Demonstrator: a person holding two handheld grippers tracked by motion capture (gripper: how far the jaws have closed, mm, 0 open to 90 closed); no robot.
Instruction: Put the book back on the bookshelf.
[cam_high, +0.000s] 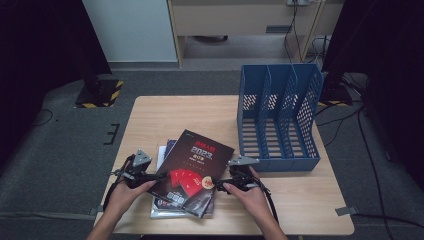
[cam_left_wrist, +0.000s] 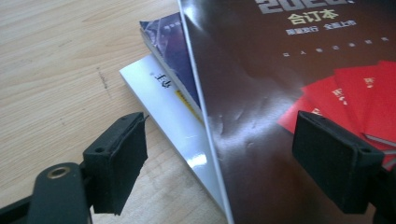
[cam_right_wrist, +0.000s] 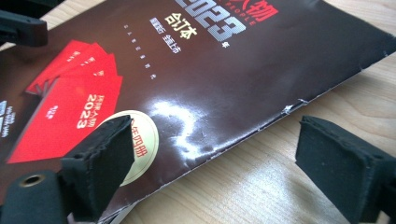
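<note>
At the near edge of the wooden table, on top of a small pile of books, lies a large glossy magazine, turned askew so its corners overhang the pile. Its cover is very dark brown to black, with "2023" in big pale digits, a line of gold characters beneath, a fan of red cards across the lower part and a round cream sticker near one edge. That edge is nicked and slightly torn in the right gripper view. Under it sit a white book and a dark blue one.

The left gripper is at the magazine's left edge, its jaws apart and straddling that edge without pressing it. The right gripper is at the right edge, jaws likewise spread wide, one pad over the cover by the sticker, the other over bare wood.

A blue file rack with three slots stands well apart at the table's far right.
</note>
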